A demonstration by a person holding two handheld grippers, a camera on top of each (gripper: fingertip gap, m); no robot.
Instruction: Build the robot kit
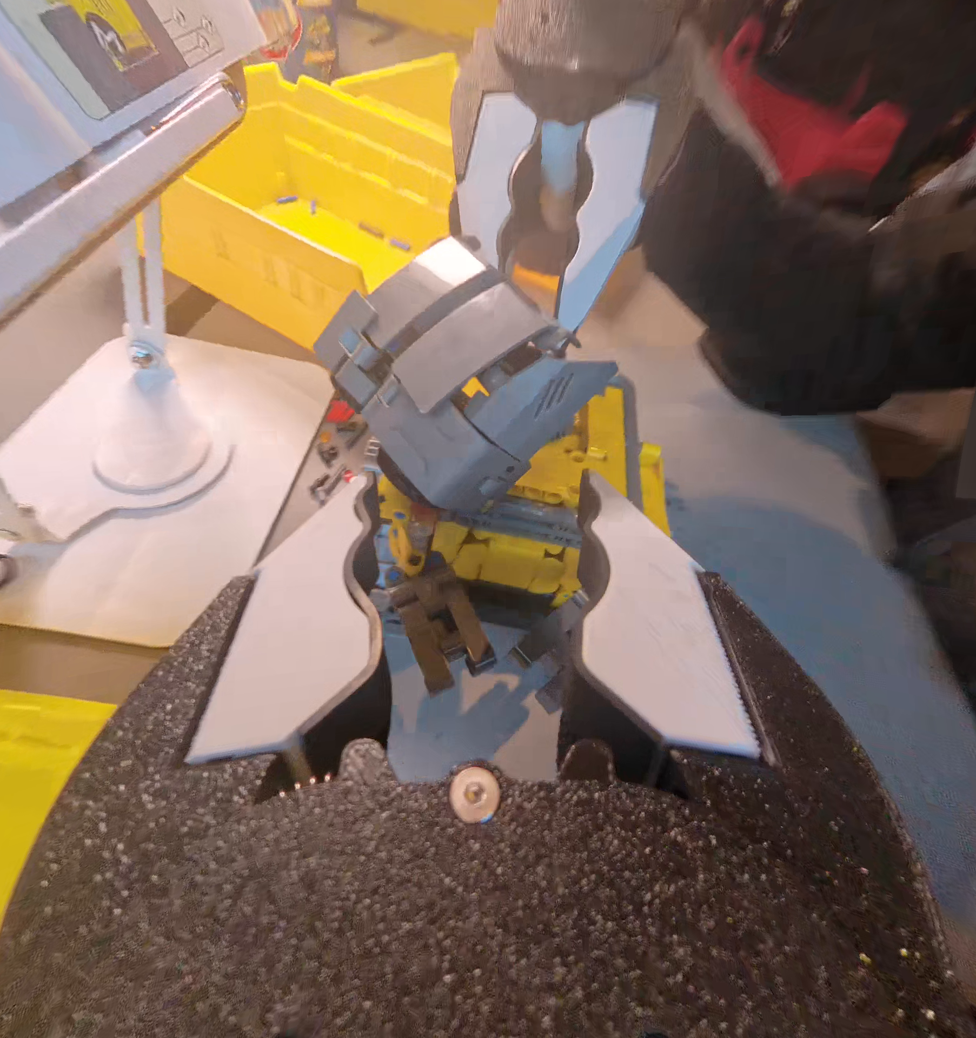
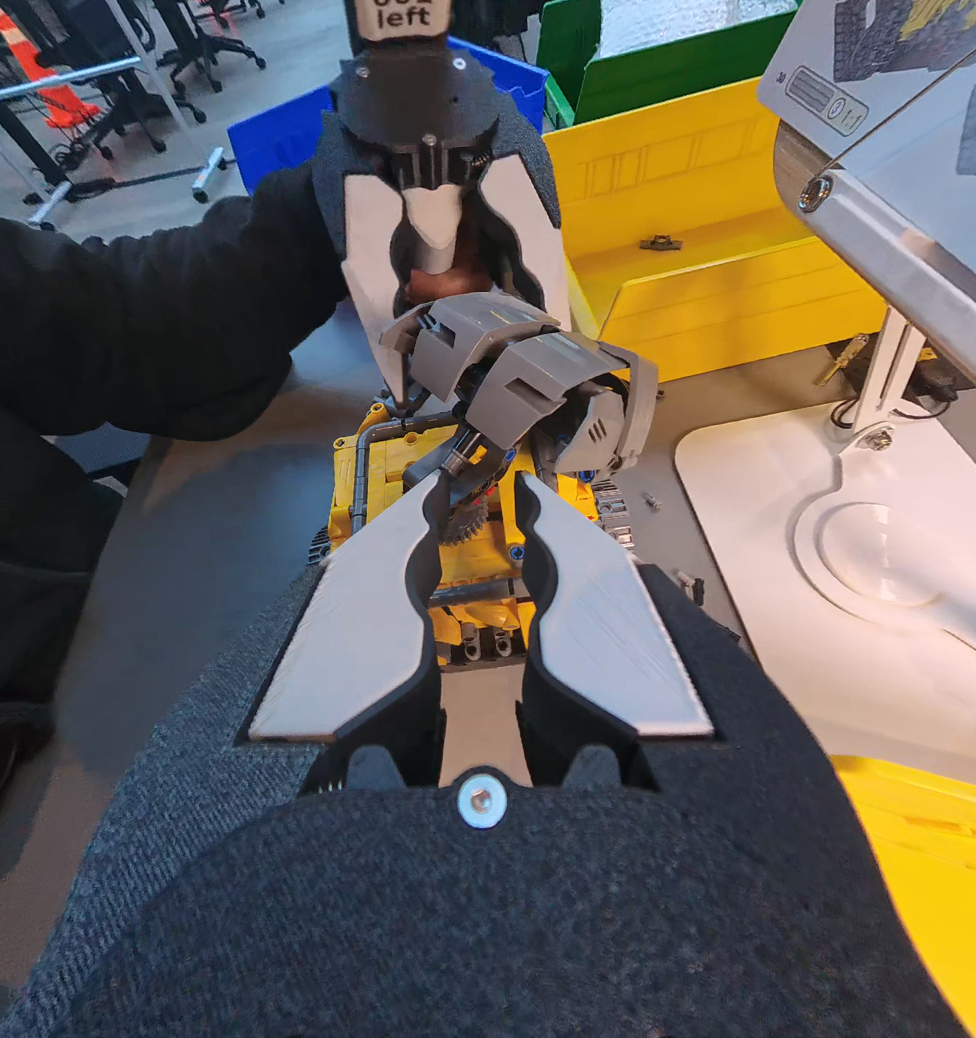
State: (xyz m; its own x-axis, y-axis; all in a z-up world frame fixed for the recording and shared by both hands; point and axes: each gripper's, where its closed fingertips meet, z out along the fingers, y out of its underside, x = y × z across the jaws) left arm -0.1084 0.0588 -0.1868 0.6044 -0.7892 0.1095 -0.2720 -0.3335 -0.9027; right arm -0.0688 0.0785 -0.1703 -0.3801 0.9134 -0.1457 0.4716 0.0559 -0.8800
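Both claws' tips half-hidden against grey-and-yellow brick model; grip unclear.

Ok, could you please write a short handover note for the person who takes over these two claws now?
Left claw: open, its fingers on either side of the lower end of the tilted grey curved-panel brick assembly.
Right claw: narrower gap, tips at the small dark grey gear; whether it grips is unclear.
The assembly sits tilted on the yellow brick-built vehicle body, which stands on the grey table.
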